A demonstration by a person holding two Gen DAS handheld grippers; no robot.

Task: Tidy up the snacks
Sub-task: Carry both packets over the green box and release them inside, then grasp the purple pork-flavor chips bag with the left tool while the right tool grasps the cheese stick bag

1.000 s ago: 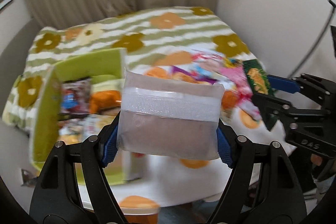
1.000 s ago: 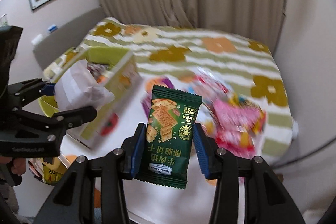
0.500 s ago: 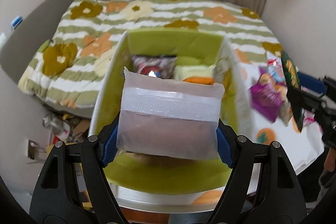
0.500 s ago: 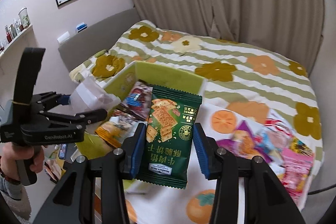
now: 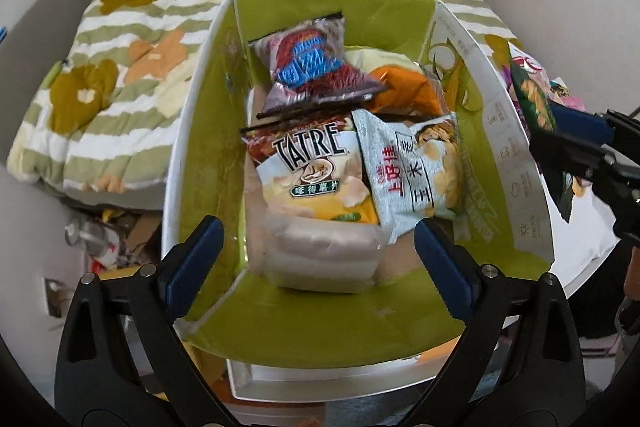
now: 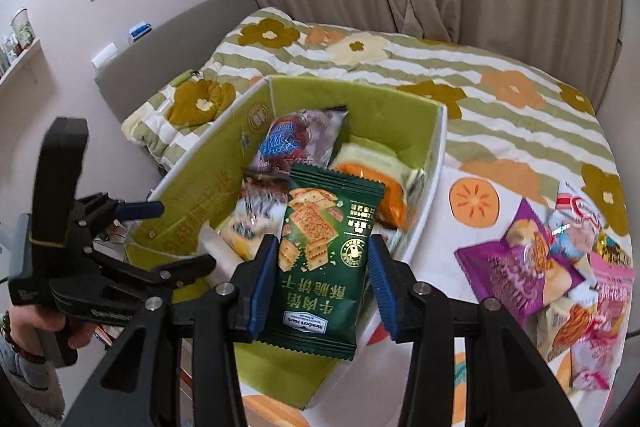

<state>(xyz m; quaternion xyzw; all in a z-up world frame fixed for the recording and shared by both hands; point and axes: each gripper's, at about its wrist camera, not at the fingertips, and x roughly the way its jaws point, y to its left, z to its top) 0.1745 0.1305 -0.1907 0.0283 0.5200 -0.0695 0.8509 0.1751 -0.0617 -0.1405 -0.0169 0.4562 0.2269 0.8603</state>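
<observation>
The left claw point(image 5: 316, 259) is opening above the green box point(image 5: 404, 7), its pads clear of the translucent pouch point(image 5: 320, 259) lying at the box's near end. The right claw point(image 6: 322, 283) grips a dark green cracker packet point(image 6: 324, 259) over the box's near right corner.

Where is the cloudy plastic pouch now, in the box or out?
In. The pouch lies inside the green box, below the left gripper, whose jaws are opening.
</observation>
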